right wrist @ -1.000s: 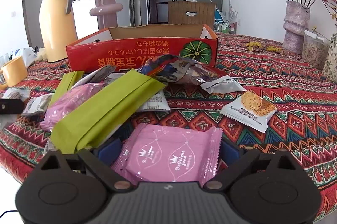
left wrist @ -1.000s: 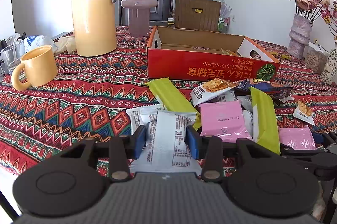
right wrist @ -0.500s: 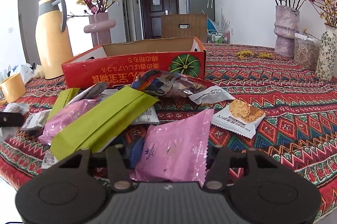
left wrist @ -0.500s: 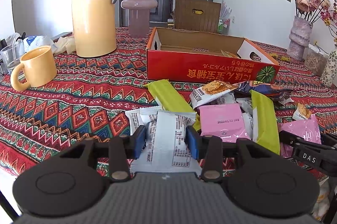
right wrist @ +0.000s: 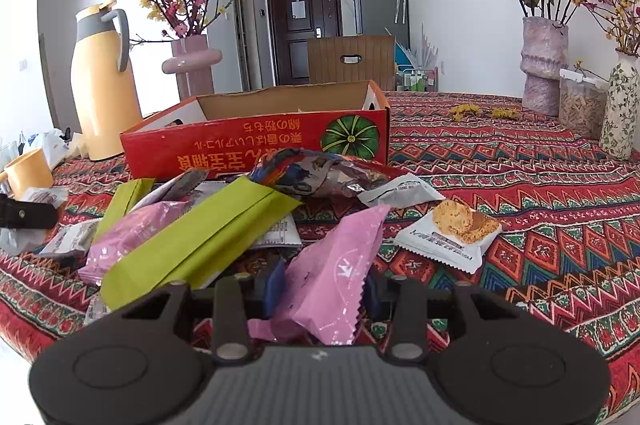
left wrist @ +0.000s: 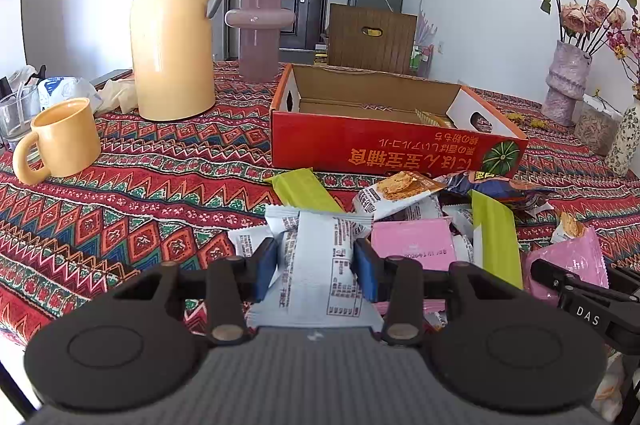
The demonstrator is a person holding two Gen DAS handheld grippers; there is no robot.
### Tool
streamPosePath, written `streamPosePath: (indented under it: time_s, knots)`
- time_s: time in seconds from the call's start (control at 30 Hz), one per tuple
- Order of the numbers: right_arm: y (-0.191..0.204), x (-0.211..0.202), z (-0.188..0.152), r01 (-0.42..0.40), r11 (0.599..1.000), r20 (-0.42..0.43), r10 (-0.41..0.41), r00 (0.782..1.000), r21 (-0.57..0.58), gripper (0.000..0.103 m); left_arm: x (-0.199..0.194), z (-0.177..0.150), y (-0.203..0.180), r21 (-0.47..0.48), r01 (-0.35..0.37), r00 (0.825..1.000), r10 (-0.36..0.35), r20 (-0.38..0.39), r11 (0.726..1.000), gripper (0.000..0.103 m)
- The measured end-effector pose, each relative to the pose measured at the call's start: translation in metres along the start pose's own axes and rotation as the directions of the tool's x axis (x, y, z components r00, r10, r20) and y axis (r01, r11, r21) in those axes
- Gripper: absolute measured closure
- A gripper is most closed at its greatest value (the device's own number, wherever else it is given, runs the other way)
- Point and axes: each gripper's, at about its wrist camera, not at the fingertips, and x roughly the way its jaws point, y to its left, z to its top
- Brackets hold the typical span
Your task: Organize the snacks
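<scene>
My left gripper [left wrist: 316, 267] is shut on a white snack packet [left wrist: 320, 301] with printed text, held just above the patterned tablecloth. The jaws of my right gripper [right wrist: 324, 291] are closing, and a pink snack packet [right wrist: 338, 261] stands crumpled and tilted up between the pressing pads. That pink packet [left wrist: 578, 253] also shows at the right edge of the left wrist view. Between the grippers and the open red cardboard box [left wrist: 392, 149] lies a loose pile of packets: green ones [right wrist: 200, 237], another pink one [left wrist: 412, 241] and cracker packets [right wrist: 452, 233].
A yellow thermos jug [left wrist: 172, 33], a yellow mug [left wrist: 64, 137] and a glass [left wrist: 16, 117] stand at the left. A pink vase [left wrist: 258, 37] is behind the box. At the right stand flower vases [right wrist: 540, 65] and a jar [right wrist: 580, 101].
The right jaws have narrowed onto the pink packet, which lay flat and now stands crumpled and raised. The left gripper and its white packet have not moved.
</scene>
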Motion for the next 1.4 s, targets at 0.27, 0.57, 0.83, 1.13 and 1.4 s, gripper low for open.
streamPosePath:
  time_s: [0.27,0.57,0.83,1.13,1.4]
  knots:
    - [0.011,0.011,-0.009,0.014,0.998,-0.043,-0.017,0.999,-0.068,0.028,0.001,-0.002,0.002,-0.007,0.001,1.000,-0.001,-0.006,1.000,0.060]
    - [0.016,0.005,-0.015,0.006,0.994,0.014,-0.004,1.000,-0.114,0.056,0.002,-0.003,-0.002,0.004,0.004,1.000,-0.004,-0.012,1.000,0.060]
    - [0.007,-0.002,-0.012,-0.005,0.998,0.043,0.007,0.999,-0.065,0.085,0.002,-0.001,0.002,-0.004,0.000,1.000,0.000,-0.010,1.000,0.060]
    - [0.000,-0.022,0.000,-0.030,0.999,0.132,0.036,0.991,-0.042,0.085,0.008,0.009,-0.002,0.001,0.001,1.000,-0.001,0.000,1.000,0.060]
    - [-0.007,-0.029,0.022,-0.058,0.997,0.197,0.066,0.978,-0.048,0.085,0.018,0.035,-0.011,0.018,-0.006,1.000,0.006,0.027,1.000,0.060]
